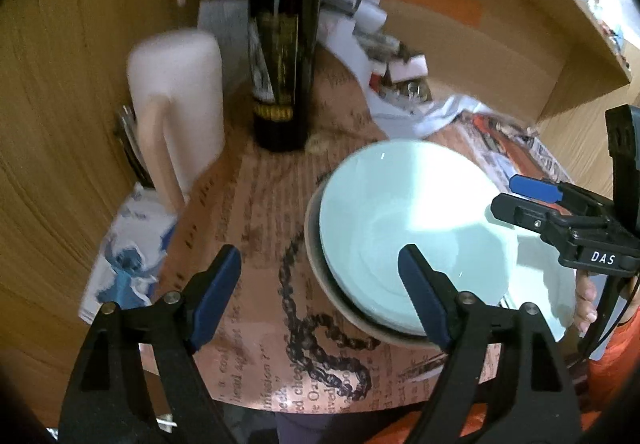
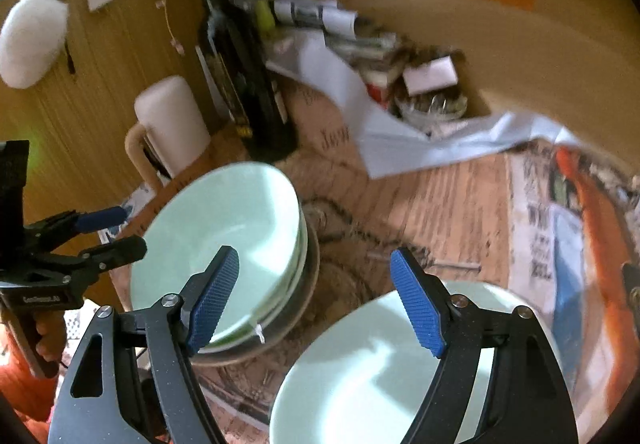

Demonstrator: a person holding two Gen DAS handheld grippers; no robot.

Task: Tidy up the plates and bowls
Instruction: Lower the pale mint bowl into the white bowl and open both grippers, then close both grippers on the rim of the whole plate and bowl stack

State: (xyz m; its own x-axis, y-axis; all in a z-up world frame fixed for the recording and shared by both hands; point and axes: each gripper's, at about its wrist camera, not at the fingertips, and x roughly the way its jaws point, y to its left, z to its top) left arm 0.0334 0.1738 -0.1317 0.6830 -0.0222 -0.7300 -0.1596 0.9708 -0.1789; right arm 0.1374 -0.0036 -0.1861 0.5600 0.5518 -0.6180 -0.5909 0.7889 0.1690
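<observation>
Both open wide and holding nothing, left gripper and right gripper, beside mint bowls stacked near plate.

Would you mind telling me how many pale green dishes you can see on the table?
3 at least: two bowls nested in a grey-brown bowl near the mug, and one plate nearer the camera on the right. More could be hidden inside the stack.

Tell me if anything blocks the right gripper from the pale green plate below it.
Nothing visible does. The right gripper hangs open over the pale green plate, with only bare table covering around it. The stacked bowls sit off to its left, clear of that path.
</observation>
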